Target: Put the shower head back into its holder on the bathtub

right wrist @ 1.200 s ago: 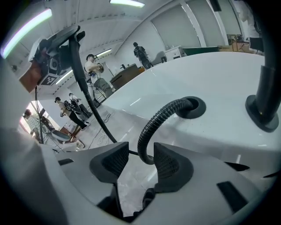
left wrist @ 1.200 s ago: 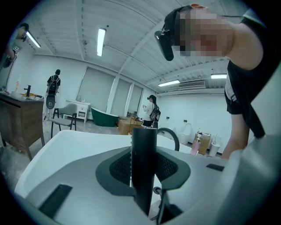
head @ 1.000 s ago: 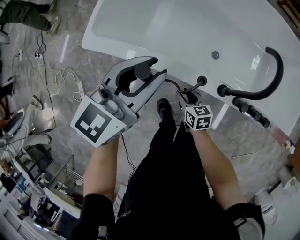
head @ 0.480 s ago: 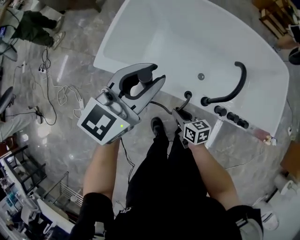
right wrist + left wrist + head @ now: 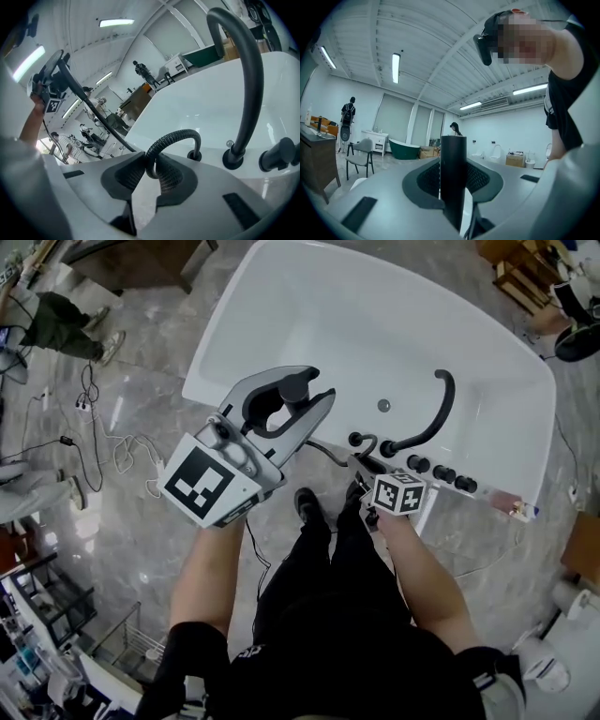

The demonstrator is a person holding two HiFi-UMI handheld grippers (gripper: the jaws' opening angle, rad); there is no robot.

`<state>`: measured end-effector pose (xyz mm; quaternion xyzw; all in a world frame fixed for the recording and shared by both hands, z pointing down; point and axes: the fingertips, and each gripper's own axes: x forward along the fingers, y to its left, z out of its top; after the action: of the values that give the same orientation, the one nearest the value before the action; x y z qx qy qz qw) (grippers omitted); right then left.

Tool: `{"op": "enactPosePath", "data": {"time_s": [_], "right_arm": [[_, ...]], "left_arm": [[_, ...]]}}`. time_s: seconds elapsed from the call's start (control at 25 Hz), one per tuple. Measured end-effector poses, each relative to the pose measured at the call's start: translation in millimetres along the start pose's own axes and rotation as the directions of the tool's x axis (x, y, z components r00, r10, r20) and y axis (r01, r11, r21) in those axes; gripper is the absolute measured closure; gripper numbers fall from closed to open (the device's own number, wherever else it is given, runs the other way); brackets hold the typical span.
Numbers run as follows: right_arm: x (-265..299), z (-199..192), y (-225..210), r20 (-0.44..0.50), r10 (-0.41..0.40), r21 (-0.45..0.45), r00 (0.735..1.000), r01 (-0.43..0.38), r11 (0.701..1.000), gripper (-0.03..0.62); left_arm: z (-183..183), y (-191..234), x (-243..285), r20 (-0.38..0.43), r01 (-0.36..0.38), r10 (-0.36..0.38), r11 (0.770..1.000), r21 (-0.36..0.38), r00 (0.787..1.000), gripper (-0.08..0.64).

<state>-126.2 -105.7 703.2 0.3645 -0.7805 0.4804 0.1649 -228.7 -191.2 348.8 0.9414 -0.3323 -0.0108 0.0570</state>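
By the near rim of the white bathtub (image 5: 309, 315), out over the floor, the left gripper (image 5: 305, 390) had the shower head (image 5: 453, 178) clamped by its dark handle. Its jaws were partway closed, pads pressed on either side, and the handle stood upright across them, showing end-on in the head view. Over to the right gripper (image 5: 149, 171): its jaws had just been closing, and the ribbed black hose (image 5: 176, 136) sat pinched between them, drawn in narrow on that thin line. From there the hose arched over and dropped into a black socket (image 5: 194, 154) in the tub deck, just left of the base of the curved spout (image 5: 243, 93), with the row of knobs (image 5: 442, 472) further along. That socket looked like the holder, though no view showed it closely enough to be sure. So here was the relation that mattered: the shower head was up at the left, apart from the deck, and the socket lay to its right and below it, near the right gripper's tips. The right hand was nearer the holder, but the left carried the head. By my judgement the handle's long axis ran about the way the socket opens, so the job was to carry it across, hose end down, while the right hand fed the slack.
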Motion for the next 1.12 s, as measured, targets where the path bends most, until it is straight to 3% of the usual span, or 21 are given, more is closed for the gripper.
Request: {"op": "enactPosePath", "data": {"time_s": [0.24, 0.48, 0.6, 0.8, 1.12], "right_arm": [[-8, -6, -27, -0.072, -0.016, 0.060, 0.997, 0.021, 0.998, 0.508], [12, -21, -17, -0.143, 0.026, 0.079, 0.989, -0.014, 0.997, 0.517], [26, -35, -7, -0.176, 0.056, 0.086, 0.983, -0.041, 0.995, 0.518], [41, -57, -12, -0.220, 0.072, 0.116, 0.973, -0.048, 0.992, 0.512], [55, -37, -75, -0.176, -0.033, 0.200, 0.984, 0.069, 0.977, 0.503]], "left_arm": [[44, -21, 31, 0.055, 0.033, -0.035, 0.999, 0.032, 0.998, 0.442], [67, -25, 23, 0.068, 0.009, -0.014, 0.997, 0.071, 0.998, 0.442], [55, -20, 20, 0.061, -0.006, 0.001, 0.997, 0.074, 0.998, 0.442], [8, -6, 16, -0.040, -0.076, 0.079, 0.996, 0.054, 0.996, 0.442], [-37, 18, 3, -0.096, -0.131, 0.131, 0.991, 0.004, 0.987, 0.442]]}}
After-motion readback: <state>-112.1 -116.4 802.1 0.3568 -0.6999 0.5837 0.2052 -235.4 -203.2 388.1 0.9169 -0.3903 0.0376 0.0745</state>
